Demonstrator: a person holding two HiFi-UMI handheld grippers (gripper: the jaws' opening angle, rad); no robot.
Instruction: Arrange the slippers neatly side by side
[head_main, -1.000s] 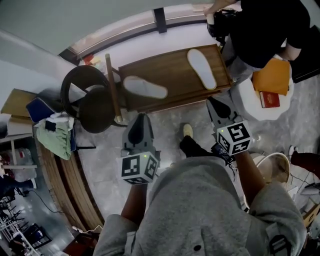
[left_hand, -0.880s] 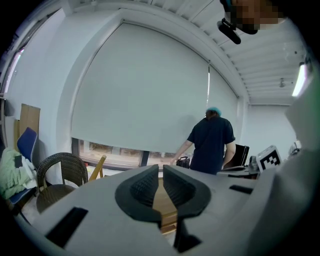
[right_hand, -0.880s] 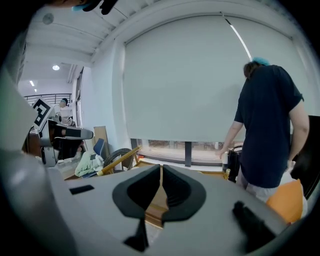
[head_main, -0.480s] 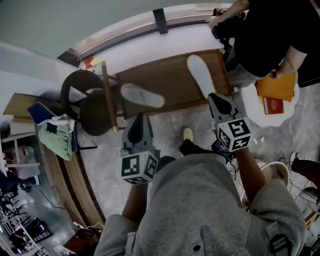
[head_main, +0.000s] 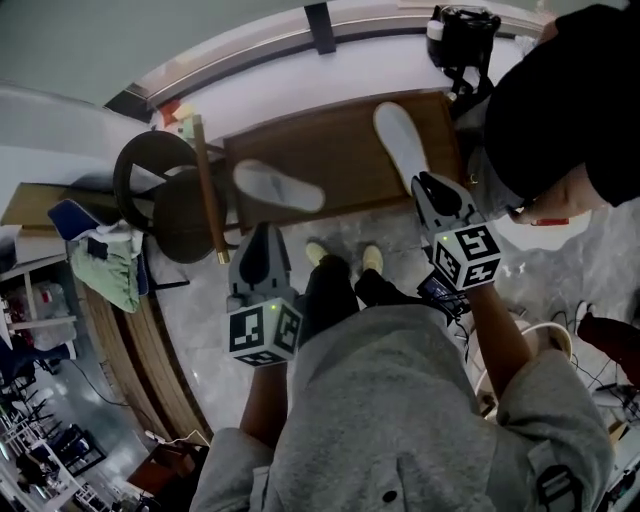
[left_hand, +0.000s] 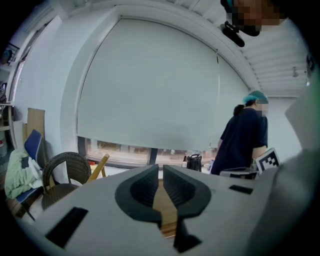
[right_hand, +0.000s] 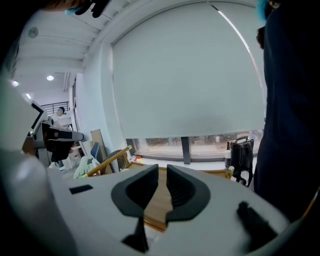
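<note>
Left gripper and my right gripper are pressed together, empty, at the desk's near edge; one white slipper lies on its left half, another slipper on its right.

head view: on the person's head, looking steeply down past left gripper and right gripper onto wooden table | left gripper view: low, just behind its jaws, facing roughly level over the table toward window blind | right gripper view: likewise, further right | shared by all: table, wicker chair
</note>
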